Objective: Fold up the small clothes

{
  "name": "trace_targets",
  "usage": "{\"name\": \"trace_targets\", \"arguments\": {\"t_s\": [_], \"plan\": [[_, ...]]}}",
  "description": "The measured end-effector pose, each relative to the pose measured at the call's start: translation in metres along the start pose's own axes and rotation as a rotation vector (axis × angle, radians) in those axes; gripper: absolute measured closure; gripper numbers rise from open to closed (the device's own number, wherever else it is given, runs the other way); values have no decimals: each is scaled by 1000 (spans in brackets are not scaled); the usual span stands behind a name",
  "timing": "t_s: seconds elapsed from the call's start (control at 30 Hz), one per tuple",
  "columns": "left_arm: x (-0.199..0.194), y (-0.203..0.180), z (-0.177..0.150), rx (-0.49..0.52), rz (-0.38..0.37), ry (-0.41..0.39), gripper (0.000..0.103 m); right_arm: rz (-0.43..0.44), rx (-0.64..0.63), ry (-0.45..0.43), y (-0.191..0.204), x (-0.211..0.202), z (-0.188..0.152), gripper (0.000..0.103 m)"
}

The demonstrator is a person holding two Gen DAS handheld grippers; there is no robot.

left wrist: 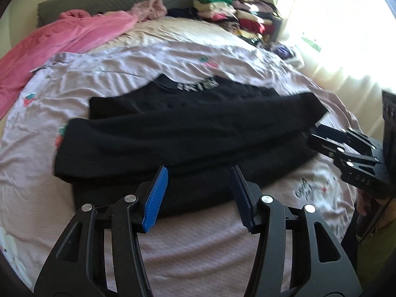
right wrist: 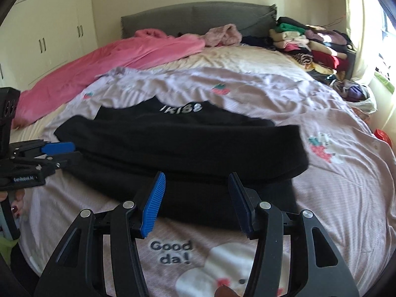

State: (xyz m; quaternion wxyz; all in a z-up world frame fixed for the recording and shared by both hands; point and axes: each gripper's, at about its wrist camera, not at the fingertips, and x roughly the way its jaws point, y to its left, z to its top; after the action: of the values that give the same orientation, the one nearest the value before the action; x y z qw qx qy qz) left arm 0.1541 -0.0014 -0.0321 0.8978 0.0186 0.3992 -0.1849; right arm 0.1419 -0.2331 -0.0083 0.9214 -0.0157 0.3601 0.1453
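Blue-padded tongs fill the bottom of both wrist views, each pair spread apart and empty. The left tongs (left wrist: 199, 195) hang just short of the near hem of the black garment (left wrist: 188, 133), and the right tongs (right wrist: 196, 200) do likewise from their own side.

That black garment lies in the middle of each frame on the lilac printed bedcover (left wrist: 81, 74), already doubled once, with a folded layer resting across it and white lettering visible at its far edge. Its long axis runs left to right across both views, so it lies straight ahead of both pairs, broadside on.

In the left wrist view the right tongs show at the right edge, close by the garment's end; their fingers look nearly together there, though motion blur makes that uncertain. In the right wrist view the left tongs show at the left edge, beside the opposite end. Neither is clearly nearer; each seems placed for one end.

Nothing lies between the tongs and the cloth. A pink blanket (right wrist: 104, 61) sprawls in the upper left, well apart, and a stack of folded clothes (right wrist: 311, 44) sits in the upper right by the headboard (right wrist: 198, 16).
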Motion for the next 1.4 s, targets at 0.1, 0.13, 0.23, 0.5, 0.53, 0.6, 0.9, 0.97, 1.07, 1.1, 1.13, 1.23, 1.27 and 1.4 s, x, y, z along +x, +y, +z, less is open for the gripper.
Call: {"name": "trace_targets", "arguments": {"t_s": [0.1, 0.13, 0.23, 0.5, 0.53, 0.6, 0.9, 0.97, 1.07, 1.1, 1.13, 1.23, 1.27, 1.4], "plan": [[10, -9, -6, 38, 7, 37, 59, 5, -10, 23, 3, 6, -3, 52], [13, -9, -7, 37, 10, 46, 59, 8, -11, 33, 4, 9, -4, 52], [19, -8, -11, 40, 43, 59, 59, -2, -19, 55, 5, 16, -8, 52], [28, 4, -11, 53, 101, 48, 59, -31, -2, 105, -2, 38, -16, 53], [28, 5, -11, 52, 105, 45, 59, -33, -3, 106, -2, 40, -15, 53], [30, 6, -10, 55, 106, 43, 59, -34, -11, 106, -2, 44, -13, 53], [37, 12, 7, 75, 134, 19, 58, -48, -62, 100, 0, 59, 2, 53], [42, 18, 13, 65, 139, 22, 56, -46, -67, 102, -1, 63, 7, 53], [47, 26, 19, 37, 134, 29, 54, -46, -71, 107, -2, 70, 15, 53], [49, 30, 23, 20, 128, 29, 54, -45, -72, 106, -3, 72, 18, 53], [50, 33, 25, 12, 127, 28, 54, -45, -72, 105, -4, 74, 21, 53], [53, 39, 36, 16, 147, 11, 53, -62, -84, 102, -6, 82, 31, 53], [54, 41, 40, 16, 155, 5, 53, -65, -85, 104, -7, 84, 34, 53], [60, 48, 58, 11, 176, -6, 53, -65, -50, 115, -16, 97, 47, 53]]}}
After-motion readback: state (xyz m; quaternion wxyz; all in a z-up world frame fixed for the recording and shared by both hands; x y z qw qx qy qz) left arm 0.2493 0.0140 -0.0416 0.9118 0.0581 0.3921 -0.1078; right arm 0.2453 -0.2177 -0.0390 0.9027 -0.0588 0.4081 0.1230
